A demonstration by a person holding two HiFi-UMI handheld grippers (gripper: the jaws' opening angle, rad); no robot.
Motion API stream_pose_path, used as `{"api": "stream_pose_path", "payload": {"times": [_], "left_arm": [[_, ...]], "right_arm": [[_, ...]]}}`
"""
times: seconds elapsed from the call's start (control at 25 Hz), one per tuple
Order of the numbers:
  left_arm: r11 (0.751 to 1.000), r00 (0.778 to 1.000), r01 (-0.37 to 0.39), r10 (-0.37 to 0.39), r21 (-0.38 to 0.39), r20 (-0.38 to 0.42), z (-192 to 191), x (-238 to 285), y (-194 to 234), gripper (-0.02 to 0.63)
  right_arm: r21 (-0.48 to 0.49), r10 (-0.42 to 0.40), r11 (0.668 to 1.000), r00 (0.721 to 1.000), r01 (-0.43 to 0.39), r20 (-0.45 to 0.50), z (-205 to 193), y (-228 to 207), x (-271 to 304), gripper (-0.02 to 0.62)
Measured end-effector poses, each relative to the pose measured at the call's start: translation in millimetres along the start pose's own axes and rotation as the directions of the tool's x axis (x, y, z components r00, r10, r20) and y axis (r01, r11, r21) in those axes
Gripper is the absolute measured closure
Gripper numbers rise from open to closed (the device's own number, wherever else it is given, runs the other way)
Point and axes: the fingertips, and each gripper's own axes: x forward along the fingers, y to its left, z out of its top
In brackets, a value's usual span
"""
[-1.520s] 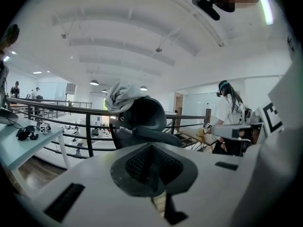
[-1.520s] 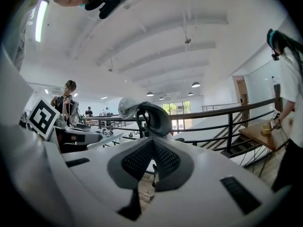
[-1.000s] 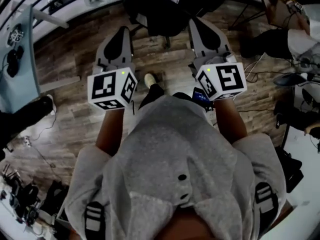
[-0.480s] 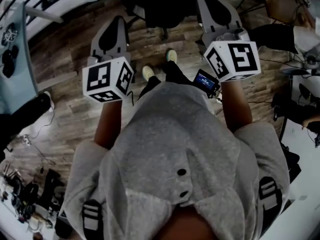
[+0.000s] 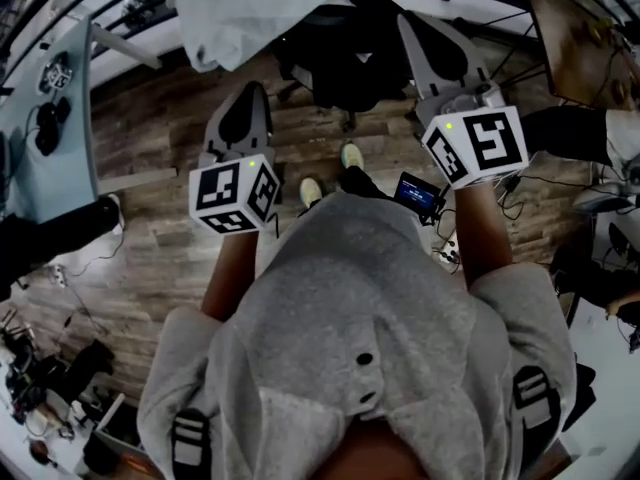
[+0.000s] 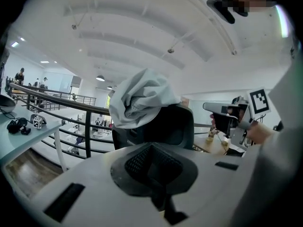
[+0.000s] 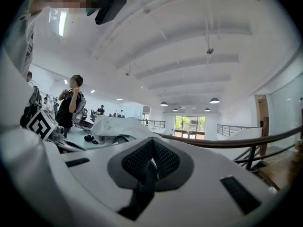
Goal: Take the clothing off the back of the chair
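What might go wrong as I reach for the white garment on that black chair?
Both the left gripper and right gripper have shut, empty jaws; unopened, they would only push the garment. It is bunched over the chair back, so a pull might snag it or turn the chair. Cables lie on the floor to your right.

Inventory, as seen from where I stand.
- Below: wood-plank floor (image 5: 150,138); my grey hooded top (image 5: 350,338); my pale shoes (image 5: 311,190).
- To my left: pale table (image 5: 55,183) bearing dark gear (image 5: 47,128), kind unclear, and a small marker cube (image 6: 37,121); dark metal railing (image 6: 57,97) beyond it.
- To my right: loose cables (image 5: 515,200) on the floor.
- Overhead: white ribbed ceiling (image 7: 189,41); round pendant lamps (image 7: 214,100).
- Far end: bright glazed doors (image 7: 189,123).
- One person (image 7: 72,103), standing.
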Motion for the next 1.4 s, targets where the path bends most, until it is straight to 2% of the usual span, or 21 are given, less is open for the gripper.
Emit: {"api": "stream_pose_path", "payload": {"times": [0.16,0.36,0.4,0.44,0.56,0.76,0.84,1.0,1.12,1.16,1.4], "left_arm": [[0.999,0.999,-0.040,0.040,-0.007,-0.007,2,21,-6,0.603],[0.995,0.995,-0.097,0.097,-0.011,-0.005,9,41,-13,0.603],[0.994,0.994,-0.108,0.108,-0.009,-0.004,10,44,-13,0.603],[0.993,0.993,-0.118,0.118,-0.008,-0.004,11,47,-13,0.603],[0.988,0.988,-0.151,0.151,-0.012,-0.007,11,52,-11,0.603],[0.974,0.974,-0.228,0.228,-0.015,0.003,9,54,-7,0.603],[0.968,0.968,-0.252,0.252,-0.019,0.005,10,57,-3,0.603],[0.959,0.959,-0.284,0.284,-0.019,-0.001,4,61,-7,0.603],[0.952,0.952,-0.307,0.306,-0.024,-0.010,1,64,-8,0.603],[0.949,0.949,-0.315,0.315,-0.029,-0.014,2,66,-4,0.603],[0.929,0.929,-0.370,0.369,-0.033,-0.037,-3,68,4,0.603]], "right_arm": [[-0.024,0.156,0.987,0.987,-0.156,-0.028,-2,-15,21,0.584],[0.034,0.324,0.946,0.945,-0.322,-0.043,-4,-34,49,0.584],[0.050,0.370,0.928,0.928,-0.368,-0.046,-4,-34,55,0.532],[0.067,0.423,0.905,0.905,-0.419,-0.055,-5,-32,61,0.444],[0.085,0.541,0.841,0.836,-0.535,-0.091,-12,-28,77,0.353],[0.064,0.641,0.767,0.759,-0.638,-0.117,-20,-28,104,0.172],[0.067,0.686,0.727,0.716,-0.684,-0.133,-23,-25,121,0.135],[0.113,0.776,0.629,0.610,-0.770,-0.160,-37,-20,140,0.069],[0.072,0.802,0.587,0.566,-0.807,-0.189,-46,-17,163,0.043],[0.070,0.818,0.561,0.540,-0.825,-0.196,-47,-14,175,0.032],[0.054,0.907,0.342,0.314,-0.938,-0.280,-61,-1,221,0.012]]}}
